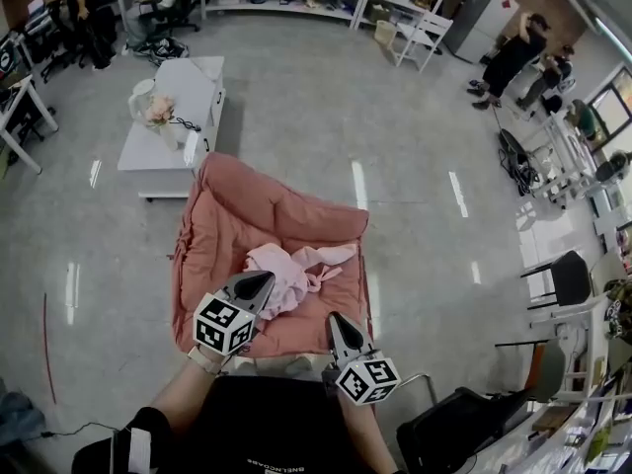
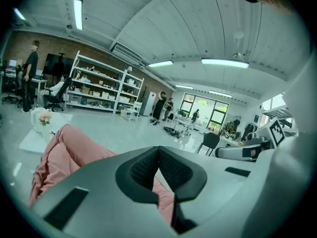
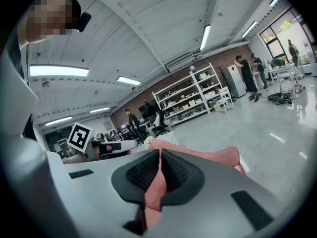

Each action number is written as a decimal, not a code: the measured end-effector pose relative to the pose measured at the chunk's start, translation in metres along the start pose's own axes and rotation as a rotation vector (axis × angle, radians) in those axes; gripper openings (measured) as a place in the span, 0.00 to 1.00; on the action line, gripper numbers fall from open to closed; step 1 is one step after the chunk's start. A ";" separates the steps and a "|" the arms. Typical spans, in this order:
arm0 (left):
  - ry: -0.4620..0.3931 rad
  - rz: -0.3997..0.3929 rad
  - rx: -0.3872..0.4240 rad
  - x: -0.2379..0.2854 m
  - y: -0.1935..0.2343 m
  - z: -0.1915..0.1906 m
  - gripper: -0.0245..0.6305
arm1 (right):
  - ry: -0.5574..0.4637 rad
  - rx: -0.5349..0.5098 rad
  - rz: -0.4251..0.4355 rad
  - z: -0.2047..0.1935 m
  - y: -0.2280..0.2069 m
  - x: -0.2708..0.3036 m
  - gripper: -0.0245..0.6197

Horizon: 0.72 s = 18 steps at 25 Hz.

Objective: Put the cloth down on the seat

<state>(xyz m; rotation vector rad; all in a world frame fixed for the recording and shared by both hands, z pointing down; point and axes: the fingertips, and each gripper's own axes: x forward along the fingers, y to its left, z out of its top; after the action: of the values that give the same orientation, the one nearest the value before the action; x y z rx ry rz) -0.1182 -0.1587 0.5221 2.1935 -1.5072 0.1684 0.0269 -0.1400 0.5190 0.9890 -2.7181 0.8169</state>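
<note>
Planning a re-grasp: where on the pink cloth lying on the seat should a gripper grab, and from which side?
Likely the loose tail of the pink cloth, the strip trailing toward the right gripper. It sticks out clear of the bunched heap on the seat, so come down from above, jaws across the strip.

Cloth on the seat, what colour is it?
The cloth is light pink, paler than the salmon seat; head view shows it best.
</note>
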 end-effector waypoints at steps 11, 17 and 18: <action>-0.109 0.033 0.026 -0.046 -0.008 0.034 0.06 | -0.028 -0.057 0.158 0.045 0.032 0.027 0.09; -0.143 0.126 0.037 -0.084 -0.005 0.047 0.06 | 0.006 -0.110 0.294 0.065 0.073 0.048 0.09; -0.152 0.146 0.035 -0.091 -0.004 0.051 0.06 | 0.013 -0.118 0.319 0.069 0.081 0.051 0.09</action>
<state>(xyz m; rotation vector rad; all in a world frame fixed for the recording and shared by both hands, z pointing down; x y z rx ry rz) -0.1584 -0.1025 0.4439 2.1651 -1.7612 0.0774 -0.0595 -0.1539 0.4402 0.5329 -2.9157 0.6922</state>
